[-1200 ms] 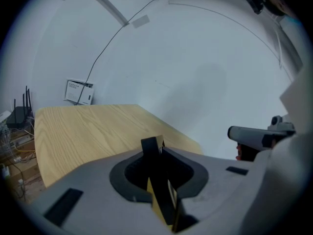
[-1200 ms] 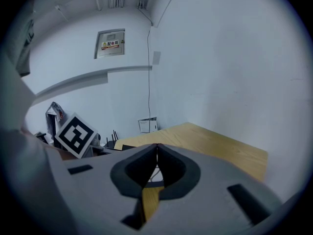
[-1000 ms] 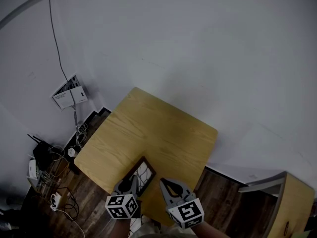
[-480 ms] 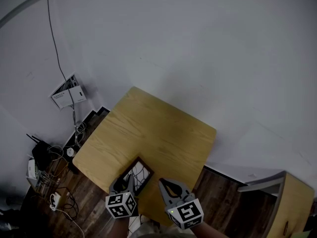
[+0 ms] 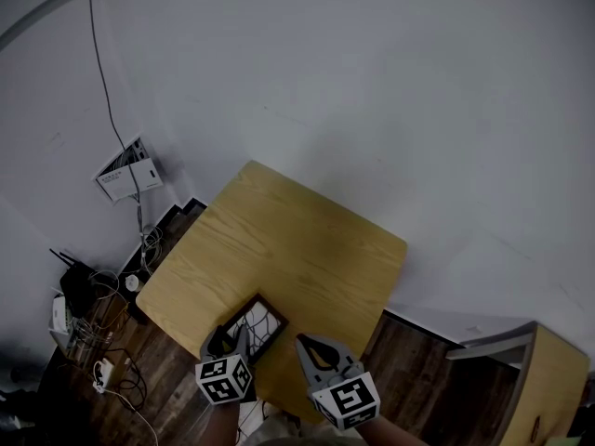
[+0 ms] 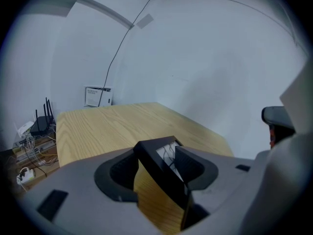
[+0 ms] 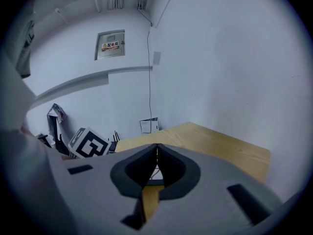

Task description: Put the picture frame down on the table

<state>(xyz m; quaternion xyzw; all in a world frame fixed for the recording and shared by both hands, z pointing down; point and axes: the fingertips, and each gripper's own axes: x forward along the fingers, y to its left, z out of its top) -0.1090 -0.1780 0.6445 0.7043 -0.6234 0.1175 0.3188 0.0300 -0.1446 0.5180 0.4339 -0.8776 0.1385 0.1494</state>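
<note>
Two grey handheld grippers nearest, one marker cube each. Open on the left gripper (image 5: 230,339): jaws just been spreading, nothing clamped, straddling the near end of one dark-brown rectangular picture frame (image 5: 260,321), with a gap showing on the left-jaw side. Closed tip to tip on the right gripper (image 5: 305,346): nothing between, parked just right of the frame over the near table edge. Picture frame down on one light wooden square table (image 5: 297,240), near edge, picture side up. Further left on the dark plank floor: one black router (image 5: 77,284) with antennas, one cable tangle. At the white wall: one white box (image 5: 128,175), one thin cable (image 5: 107,91) running up. Off right: one light wooden cabinet (image 5: 550,379).
</note>
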